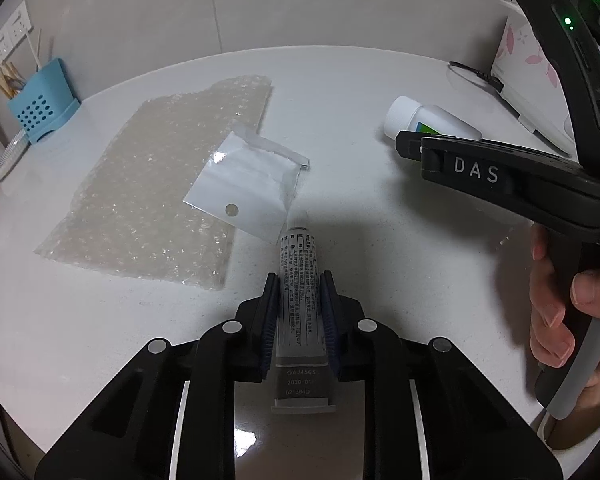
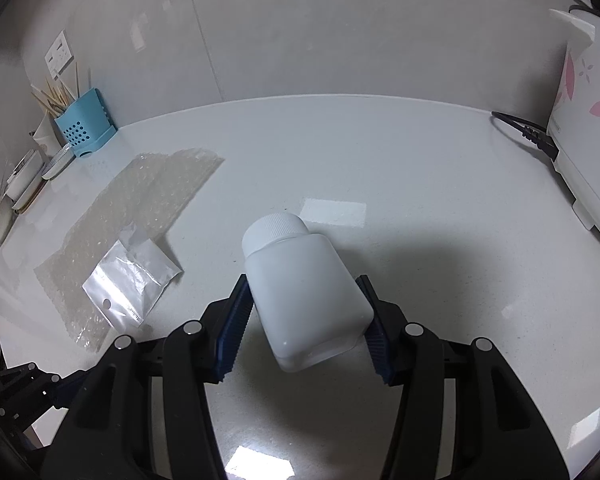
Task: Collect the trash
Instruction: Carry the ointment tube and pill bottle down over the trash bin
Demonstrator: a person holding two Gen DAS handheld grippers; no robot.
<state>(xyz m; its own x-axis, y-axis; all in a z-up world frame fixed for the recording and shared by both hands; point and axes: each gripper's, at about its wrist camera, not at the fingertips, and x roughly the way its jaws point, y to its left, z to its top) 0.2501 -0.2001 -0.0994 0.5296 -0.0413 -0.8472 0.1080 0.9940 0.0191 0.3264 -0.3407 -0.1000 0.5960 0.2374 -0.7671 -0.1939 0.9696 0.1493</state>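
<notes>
Left gripper [image 1: 299,312] squeezing a soft grey tube [image 1: 298,280], cap end pointing away, right gripper [image 2: 306,320] with jaws wide around a smooth white bottle [image 2: 300,280] lying mid-counter [image 2: 380,152], cap pointing away, bumpy bubble wrap [image 1: 160,184] near the left edge.

The tube [image 1: 298,300] carries rows of small Chinese print, too fine to read, and on its flat crimped end the stamped codes "OAJ4565", "2030-01" and "021384D". The right claw [image 1: 410,146] bears raised letters "DAS".
</notes>
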